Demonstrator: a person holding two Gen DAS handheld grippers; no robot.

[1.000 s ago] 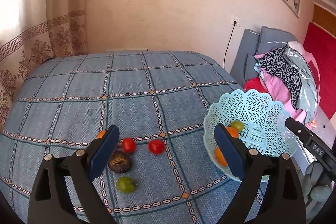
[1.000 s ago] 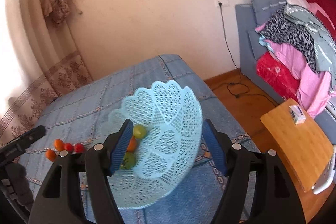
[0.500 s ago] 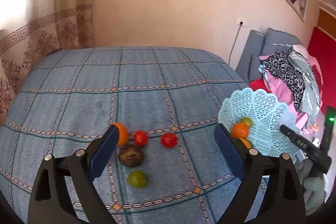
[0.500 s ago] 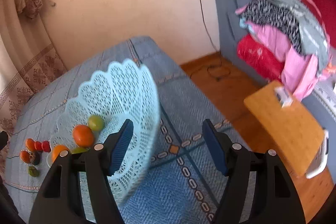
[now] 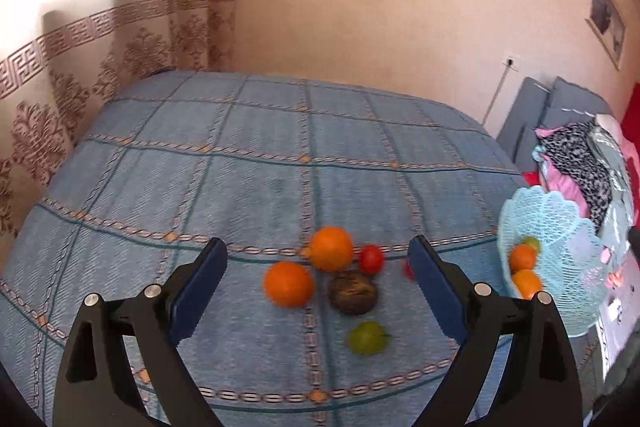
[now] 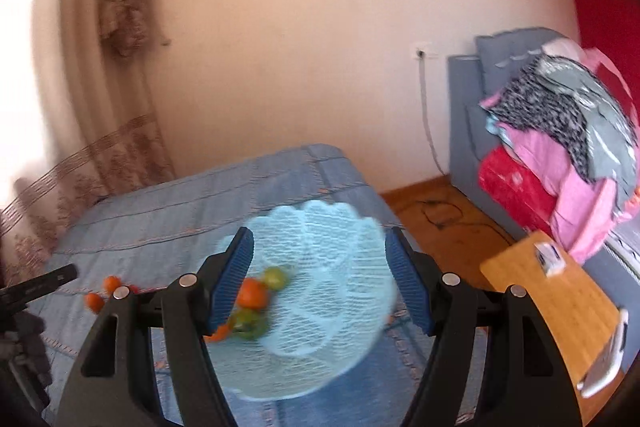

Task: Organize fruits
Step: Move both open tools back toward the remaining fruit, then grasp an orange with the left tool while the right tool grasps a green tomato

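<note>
Fruits lie loose ahead of your left gripper (image 5: 318, 269), whose jaws stand wide with nothing between them. Just beyond its tips, on the blue checked bedspread (image 5: 256, 147), two oranges (image 5: 331, 248) sit close together, with a dark brown fruit (image 5: 353, 292) touching the group, a red tomato (image 5: 371, 258) beside the farther orange and a green fruit (image 5: 368, 337) nearest you. A second red one is half hidden behind the right finger. Your right gripper (image 6: 319, 281) is also spread, at a middling width, its pads either side of the light blue lace basket (image 6: 340, 307); blur keeps me from telling whether they touch it. That basket sits near the bedspread's right edge, tilted, holding oranges and green fruit (image 6: 276, 277). Beyond that edge stand a wooden side table (image 6: 560, 307) and a sofa piled with clothes (image 6: 560, 131).
</note>
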